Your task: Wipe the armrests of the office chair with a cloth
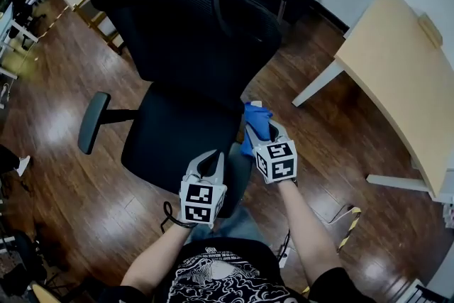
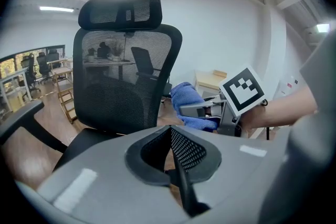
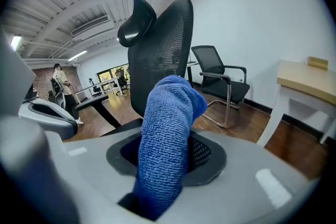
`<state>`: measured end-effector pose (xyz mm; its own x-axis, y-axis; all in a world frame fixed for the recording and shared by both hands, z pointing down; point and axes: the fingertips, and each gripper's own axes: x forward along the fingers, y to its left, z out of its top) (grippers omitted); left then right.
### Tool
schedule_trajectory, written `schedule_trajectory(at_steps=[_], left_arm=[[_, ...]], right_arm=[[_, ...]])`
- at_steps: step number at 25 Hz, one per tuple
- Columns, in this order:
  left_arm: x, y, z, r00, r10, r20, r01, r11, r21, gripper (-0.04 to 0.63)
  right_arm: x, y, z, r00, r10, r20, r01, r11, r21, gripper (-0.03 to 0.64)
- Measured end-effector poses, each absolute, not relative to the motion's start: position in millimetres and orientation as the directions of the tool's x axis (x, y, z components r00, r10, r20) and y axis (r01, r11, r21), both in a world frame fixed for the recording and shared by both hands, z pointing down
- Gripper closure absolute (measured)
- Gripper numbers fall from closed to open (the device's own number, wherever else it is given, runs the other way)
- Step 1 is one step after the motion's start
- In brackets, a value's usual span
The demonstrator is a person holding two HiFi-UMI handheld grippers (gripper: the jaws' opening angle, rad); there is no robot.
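Right claw (image 1: 268,130) pinches the blue cloth (image 3: 164,134) at the right edge of the office chair (image 1: 186,46) seat. The armrest on that side is hidden beneath it, so contact cannot be told. Left claw (image 2: 174,161) pressed together, empty, at the seat's front edge. Other armrest (image 1: 93,122) stands clear of both claws.

Judgement: first wipe is starting. Next, press the cloth flat and stroke along the pad.

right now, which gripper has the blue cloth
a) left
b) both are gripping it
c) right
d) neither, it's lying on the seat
C: the right gripper view shows the blue cloth clamped between the jaws of the right gripper, while the left gripper has its jaws shut together with nothing between them.
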<state>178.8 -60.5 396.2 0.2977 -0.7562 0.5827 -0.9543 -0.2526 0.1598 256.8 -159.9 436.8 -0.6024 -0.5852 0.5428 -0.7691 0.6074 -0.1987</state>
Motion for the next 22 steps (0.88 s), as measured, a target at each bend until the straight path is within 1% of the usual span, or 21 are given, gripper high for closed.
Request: schedule_trajectory(at_steps=[5,14,22], left_arm=[[189,-59,398,0.316,-0.744,0.588,-0.947,-0.279,0.157,0.591],[199,-50,398,0.340,-0.732,0.590,-0.937,-0.315,0.148,0.591],[199,-31,393,0.376,-0.719,0.585,-0.921,-0.359,0.151,0.591]], right_arm=[[275,-155,439,-0.593,-0.600,0.537,-0.792,0.554,-0.256,0.471],[292,-132,443,-0.589,-0.605,0.536,-0.801,0.528,-0.284,0.471],[299,-99,443,-0.549,-0.634,0.544,-0.832,0.475,-0.286,0.471]])
